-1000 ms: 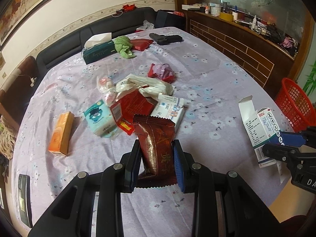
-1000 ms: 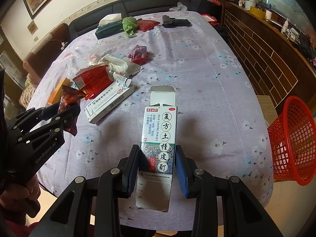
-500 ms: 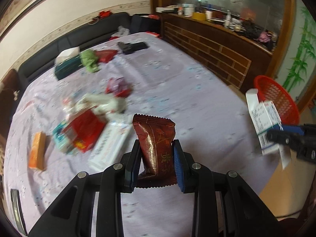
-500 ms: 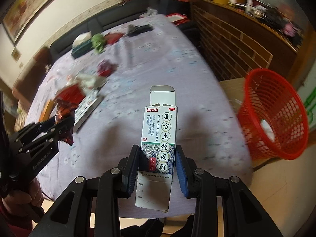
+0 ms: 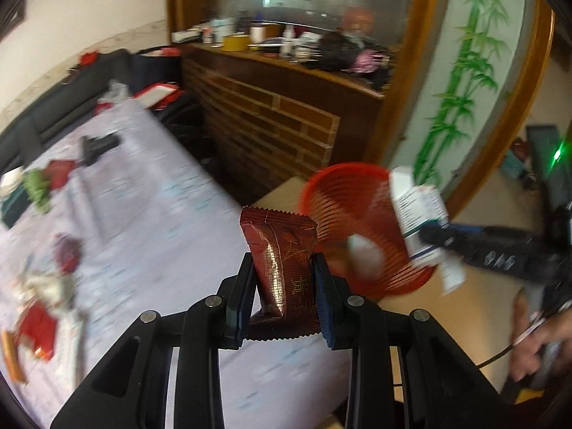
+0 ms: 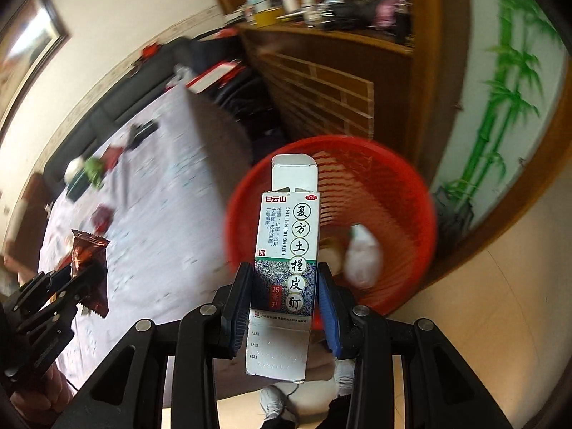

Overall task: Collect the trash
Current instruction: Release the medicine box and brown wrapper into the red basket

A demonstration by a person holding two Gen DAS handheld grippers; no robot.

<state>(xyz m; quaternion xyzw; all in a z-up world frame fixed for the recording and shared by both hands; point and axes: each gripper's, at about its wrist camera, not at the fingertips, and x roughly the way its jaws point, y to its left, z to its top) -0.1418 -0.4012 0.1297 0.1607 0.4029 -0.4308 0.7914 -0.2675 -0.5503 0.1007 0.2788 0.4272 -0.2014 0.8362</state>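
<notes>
Both grippers had swung from the worktop (image 5: pixel 150 214) toward the red basket (image 6: pixel 400 186). Right gripper (image 6: pixel 284 296) pinched the medicine box (image 6: pixel 287 250) (light, crushable cardboard) low down; left gripper (image 5: pixel 282 293) squeezed the soft, slippery snack wrapper (image 5: pixel 280 254).

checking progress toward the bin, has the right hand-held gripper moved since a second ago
Yes. The right hand-held gripper, shut on the medicine box, has swung off the table toward the red basket, now just ahead of it.
</notes>
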